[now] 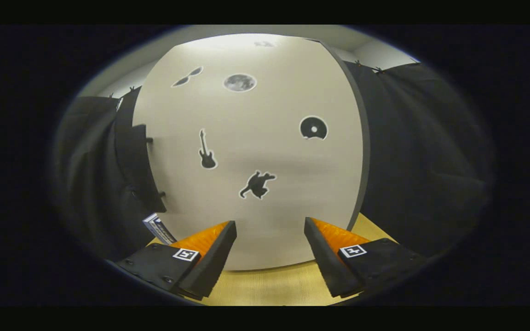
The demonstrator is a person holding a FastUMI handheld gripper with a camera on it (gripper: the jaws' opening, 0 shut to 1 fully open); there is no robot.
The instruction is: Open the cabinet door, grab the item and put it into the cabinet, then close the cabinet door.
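The cabinet door (265,138) is a pale beige panel with several black stickers on it, standing close ahead of my fingers. Its grey edge (362,138) runs down the right side. My gripper (270,226) is open, the fingertips just short of the door's lower part, with nothing between them. A small box with a dark and white label (158,228) stands tilted on the table, left of the left finger and beside the door's lower left corner. Along the door's left side is a dark strip (131,156) with two small fittings; I cannot tell whether the door is ajar.
A light wooden tabletop (269,285) lies under the fingers and runs up to the foot of the door. Black cloth walls (421,161) hang on both sides of the cabinet. A white ceiling shows above.
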